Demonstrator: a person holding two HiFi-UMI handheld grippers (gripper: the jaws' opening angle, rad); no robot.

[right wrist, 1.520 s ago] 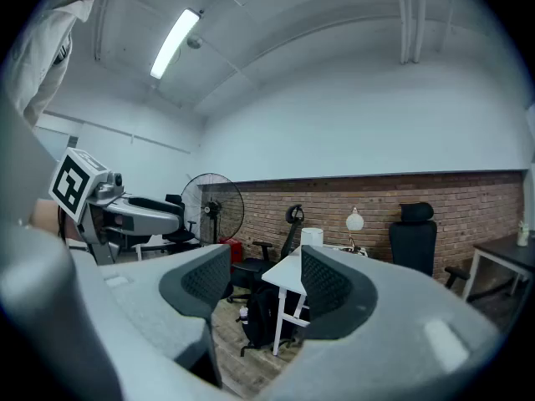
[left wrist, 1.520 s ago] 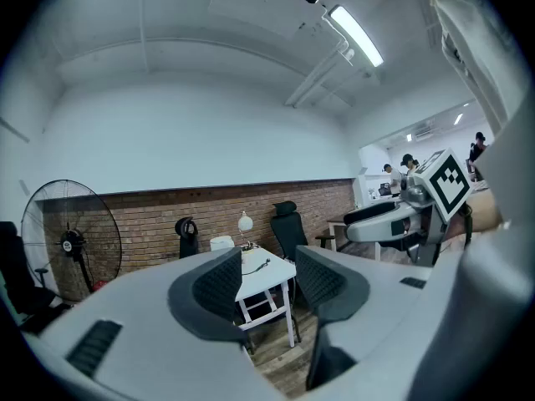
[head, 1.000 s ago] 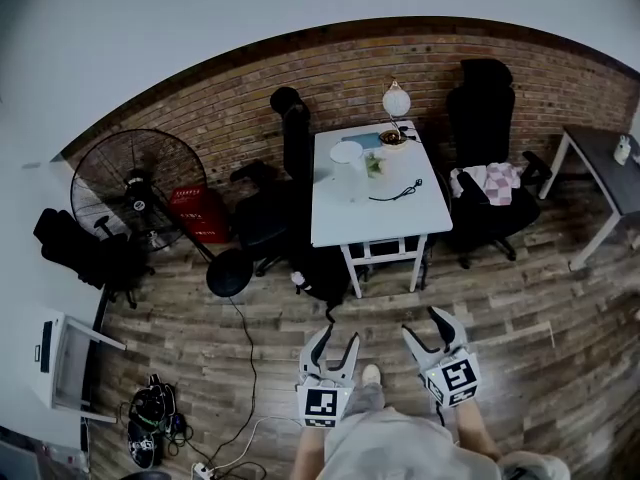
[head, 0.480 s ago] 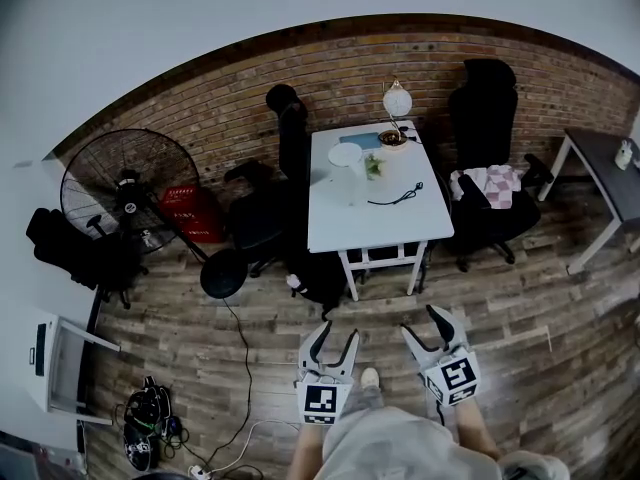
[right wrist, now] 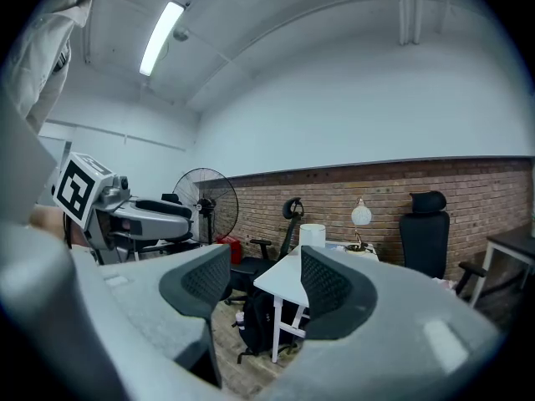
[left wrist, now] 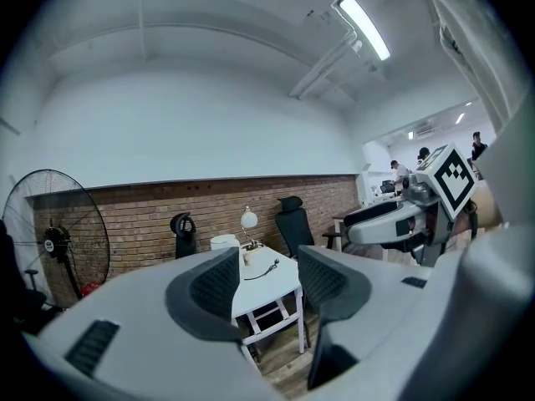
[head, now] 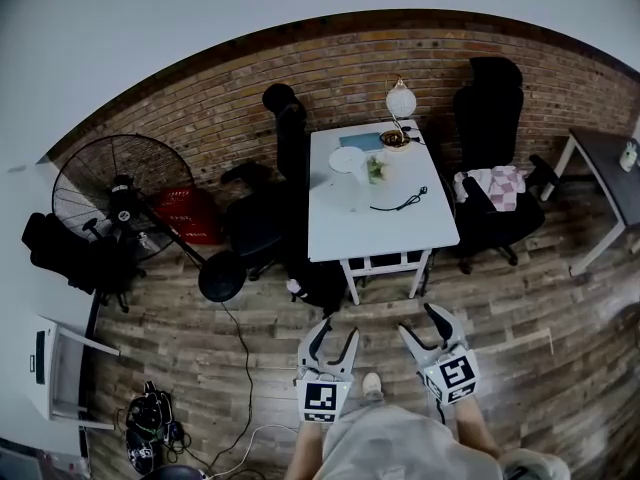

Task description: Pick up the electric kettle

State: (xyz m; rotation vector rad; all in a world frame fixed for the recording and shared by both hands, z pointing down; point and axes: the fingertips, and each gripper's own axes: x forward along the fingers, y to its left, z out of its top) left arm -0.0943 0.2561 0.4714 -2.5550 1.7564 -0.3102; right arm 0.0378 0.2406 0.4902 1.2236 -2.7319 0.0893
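Note:
The electric kettle (head: 347,160) is a white cylinder on the far left part of the white table (head: 400,226). It also shows in the left gripper view (left wrist: 224,242) and in the right gripper view (right wrist: 312,235). My left gripper (head: 337,331) hangs over the wooden floor, well short of the table; its jaws are opening and nothing is between them (left wrist: 267,278). To its right, my right gripper (head: 420,320) points at the table too, with a gap between its jaws and nothing in it (right wrist: 266,278).
A globe lamp (head: 401,98), a bowl (head: 393,140) and a black cable (head: 398,203) share the table. Black office chairs (head: 280,168) (head: 490,148) flank it, and a dark bag (head: 320,278) lies under it. A standing fan (head: 115,193) and a red crate (head: 190,213) are at the left.
Both grippers have moved forward toward the table, side by side. The fan and the left side of the room have slid leftward in the head view.

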